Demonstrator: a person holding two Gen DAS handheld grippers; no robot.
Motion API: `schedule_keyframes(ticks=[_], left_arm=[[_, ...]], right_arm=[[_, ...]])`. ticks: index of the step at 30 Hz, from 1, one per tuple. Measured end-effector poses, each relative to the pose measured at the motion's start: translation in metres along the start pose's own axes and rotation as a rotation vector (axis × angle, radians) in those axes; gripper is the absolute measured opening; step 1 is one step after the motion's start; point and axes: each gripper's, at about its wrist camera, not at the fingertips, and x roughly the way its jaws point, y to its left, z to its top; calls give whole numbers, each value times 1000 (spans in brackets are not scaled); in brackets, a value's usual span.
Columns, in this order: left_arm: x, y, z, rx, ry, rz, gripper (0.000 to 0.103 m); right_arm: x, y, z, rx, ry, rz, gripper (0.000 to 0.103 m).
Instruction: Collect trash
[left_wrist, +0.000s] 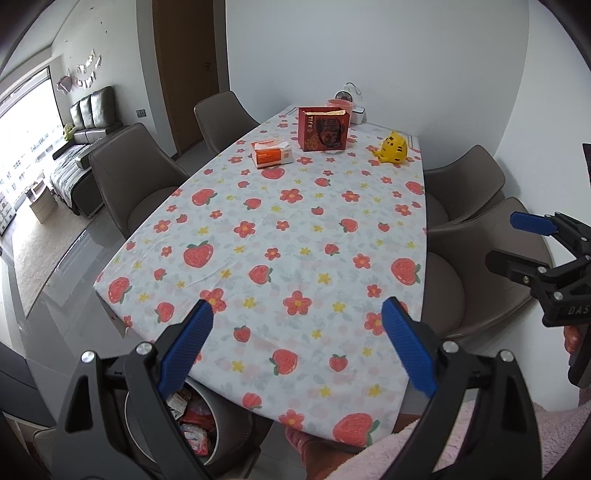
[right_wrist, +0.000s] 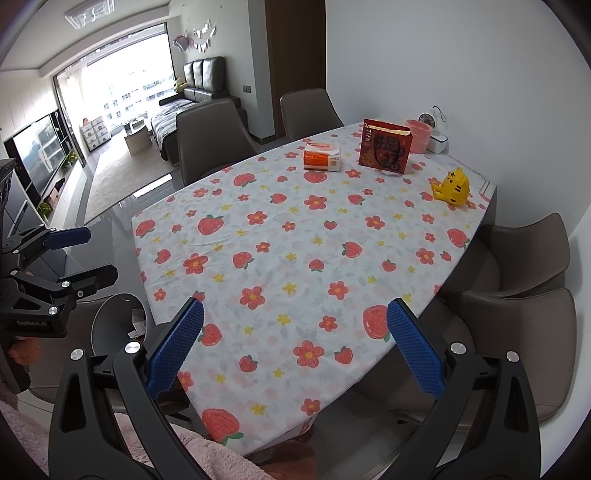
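Blue-padded jaws of both the left gripper (left_wrist: 297, 321) and right gripper (right_wrist: 295, 325) stand apart, empty. Bin (left_wrist: 201, 424) at seven o'clock below the tabletop (left_wrist: 258, 236) holds wrappers; no loose trash shows, so collecting looks about finished.

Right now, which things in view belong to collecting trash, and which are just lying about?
Job: trash bin holding wrappers; left gripper and right gripper, both open.

Lying about: tissue box, red gift bag, yellow tiger toy, pink cup, white fan.
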Motion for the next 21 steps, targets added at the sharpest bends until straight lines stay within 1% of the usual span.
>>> schedule_keyframes(ticks=[8,15,21], left_arm=[[-2,-2,-1,10,-4,5,92],[-6,-4,-1,39,-14,26,92],[-7,-8,-1,51,-21,63,92]], right_arm=[[-1,-1,-3,-1,-5,-1,96],[-2,-3,-2,0,-4,-1,96],[-4,-5,-2,0,-10,1,96]])
